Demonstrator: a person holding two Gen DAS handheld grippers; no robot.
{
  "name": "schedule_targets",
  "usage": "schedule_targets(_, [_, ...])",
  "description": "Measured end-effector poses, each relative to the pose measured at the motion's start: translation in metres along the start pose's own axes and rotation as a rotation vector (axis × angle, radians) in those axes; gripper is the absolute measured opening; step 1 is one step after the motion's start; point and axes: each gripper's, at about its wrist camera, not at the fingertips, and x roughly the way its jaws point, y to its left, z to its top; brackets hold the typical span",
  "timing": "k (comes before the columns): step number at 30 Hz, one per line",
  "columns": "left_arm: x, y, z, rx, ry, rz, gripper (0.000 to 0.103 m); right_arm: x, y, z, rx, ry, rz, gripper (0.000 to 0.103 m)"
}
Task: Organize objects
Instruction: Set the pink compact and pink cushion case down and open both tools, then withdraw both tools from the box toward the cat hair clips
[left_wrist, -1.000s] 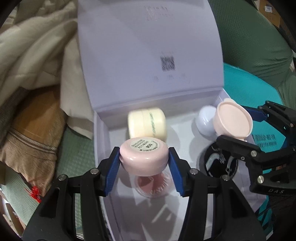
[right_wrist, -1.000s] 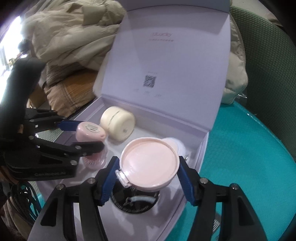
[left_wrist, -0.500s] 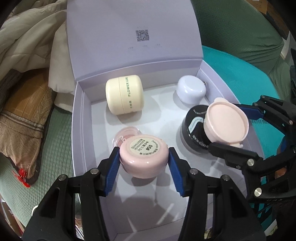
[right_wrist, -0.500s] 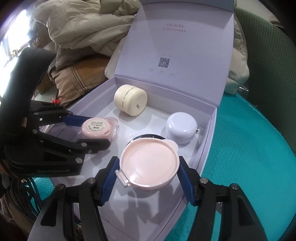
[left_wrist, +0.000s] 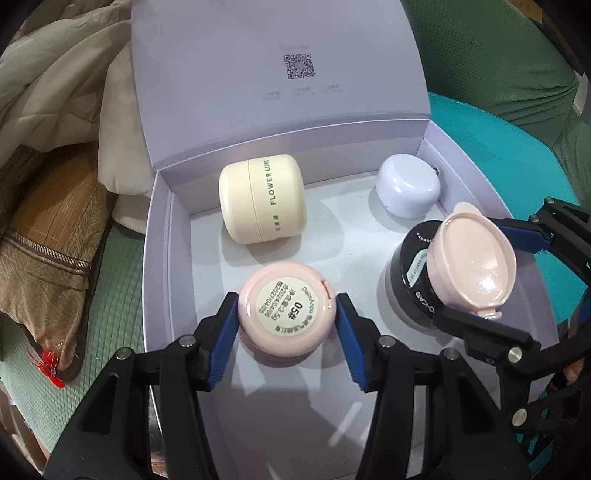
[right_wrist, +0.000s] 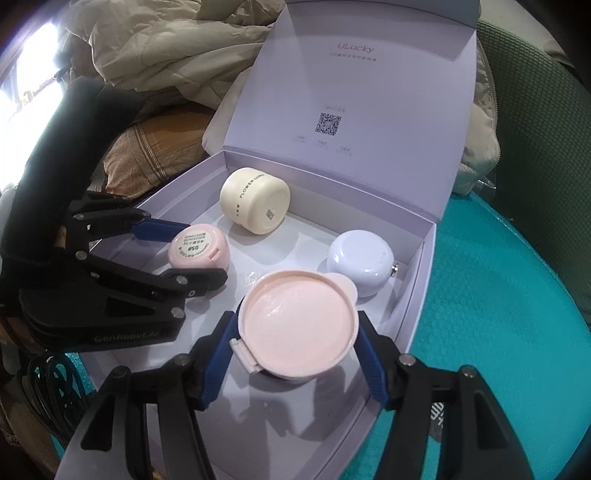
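An open lilac gift box (left_wrist: 162, 258) (right_wrist: 417, 295) holds several cosmetic jars. My left gripper (left_wrist: 284, 325) (right_wrist: 192, 254) is shut on a small pink jar (left_wrist: 286, 310) (right_wrist: 199, 249) with a "#05" label, held over the box floor at the front left. My right gripper (right_wrist: 297, 350) (left_wrist: 476, 266) is shut on a wide pink lidded case (right_wrist: 297, 326) (left_wrist: 472, 262), held just above a black jar (left_wrist: 406, 280). A cream "Flower Lure" jar (left_wrist: 264, 197) (right_wrist: 255, 199) lies on its side at the back. A pale lilac round case (left_wrist: 408, 186) (right_wrist: 360, 258) sits at the back right.
The box lid (left_wrist: 280, 74) (right_wrist: 354, 110) stands upright behind. The box rests on a teal surface (right_wrist: 498, 295). Beige bedding (left_wrist: 55, 92), a brown cushion (left_wrist: 48, 221) and a green mat (left_wrist: 122, 288) lie to the left. A green chair back (right_wrist: 535, 147) is on the right.
Both grippers have come lower and closer into the box with their jars. The pink jar now hides the clear pink lid seen under it before.
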Motion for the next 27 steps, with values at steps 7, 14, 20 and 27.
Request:
schedule_targets(7, [0.000,-0.002,0.004,0.007,0.013,0.016,0.050,0.005,0.004,0.005,-0.020,0.004,0.010,0.063])
schedule_targets(14, [-0.005,-0.001,0.007,-0.019,0.005,0.014,0.054,0.000,0.006,0.002,-0.015,0.021,0.003,0.064])
schedule_targets(20, [-0.015,0.007,0.009,-0.091,0.005,-0.003,0.055,-0.017,0.004,0.003,0.006,-0.020,-0.009,0.064])
schedule_targets(27, [-0.048,0.004,0.010,-0.112,-0.043,0.029,0.055,-0.039,0.006,0.010,0.011,-0.065,-0.020,0.064])
